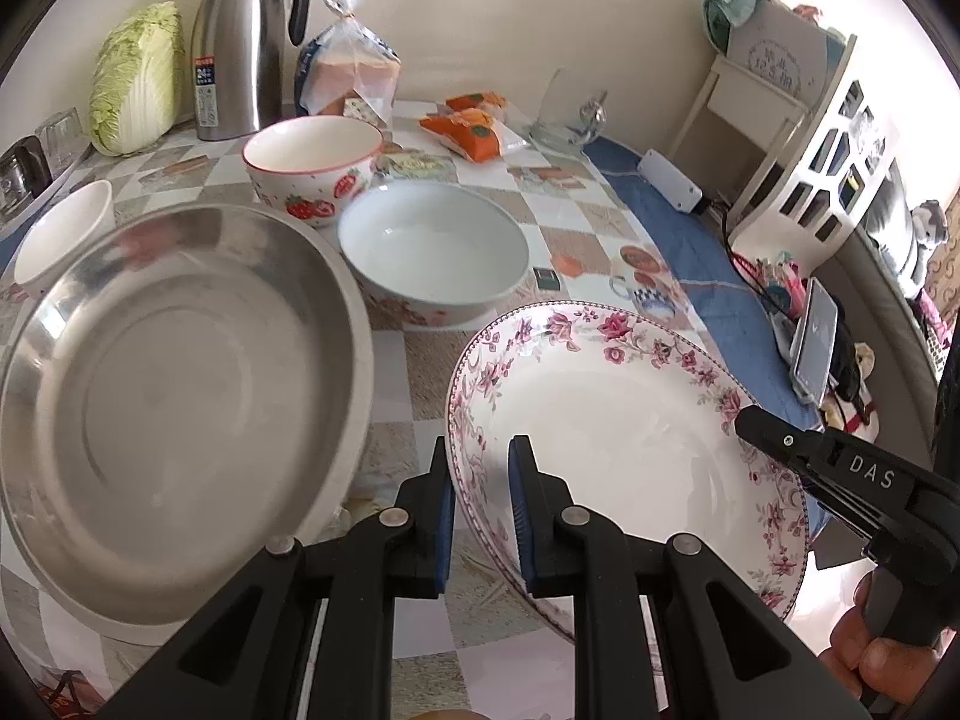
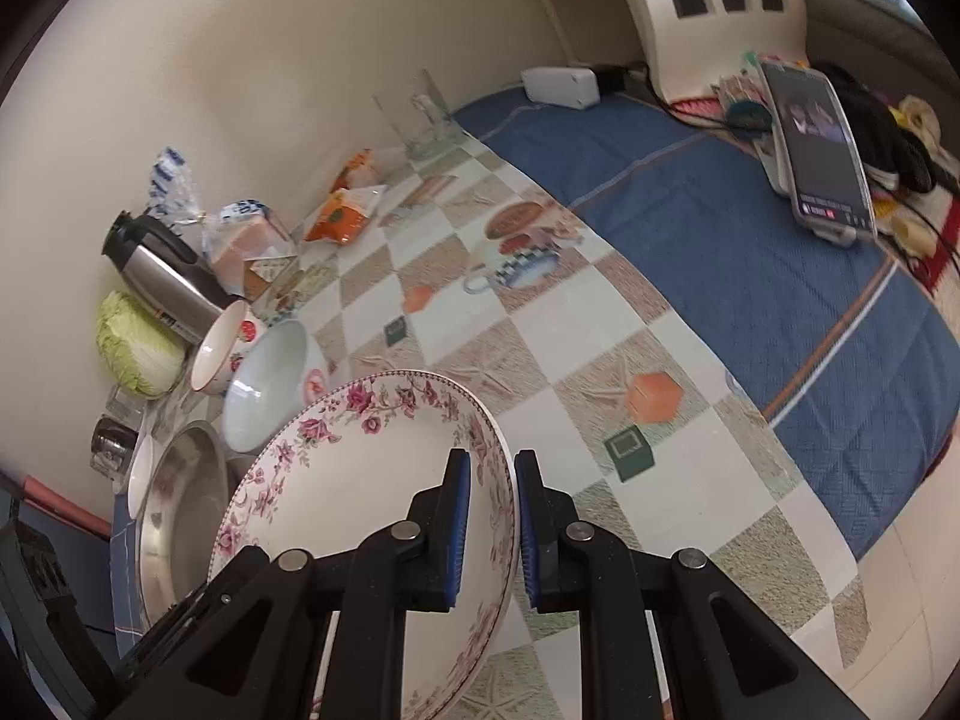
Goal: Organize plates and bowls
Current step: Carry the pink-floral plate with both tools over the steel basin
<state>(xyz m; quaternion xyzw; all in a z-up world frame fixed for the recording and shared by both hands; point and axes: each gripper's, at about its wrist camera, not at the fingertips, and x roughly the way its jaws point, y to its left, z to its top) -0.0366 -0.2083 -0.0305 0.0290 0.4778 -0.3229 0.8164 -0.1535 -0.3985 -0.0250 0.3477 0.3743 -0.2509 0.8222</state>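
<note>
Left wrist view. The left tongs are clamped on the near-left rim of the floral plate, one blue pad under the rim and one inside it; the plate is tilted and held above the checked bench. The right tongs grip the plate's opposite rim, with a hand on their handle at lower right. Left of the plate lies a steel pan. Behind it stand a white bowl, a strawberry bowl and a small white bowl at the far left. Along the wall are a cabbage, a steel flask and bagged bread.

Right wrist view. The right tongs are closed on the right rim of the floral plate, pads on either side of the rim. Beyond the plate, to the left, appear the steel pan, the white bowl and the strawberry bowl. A phone stands propped on the blue cloth.
</note>
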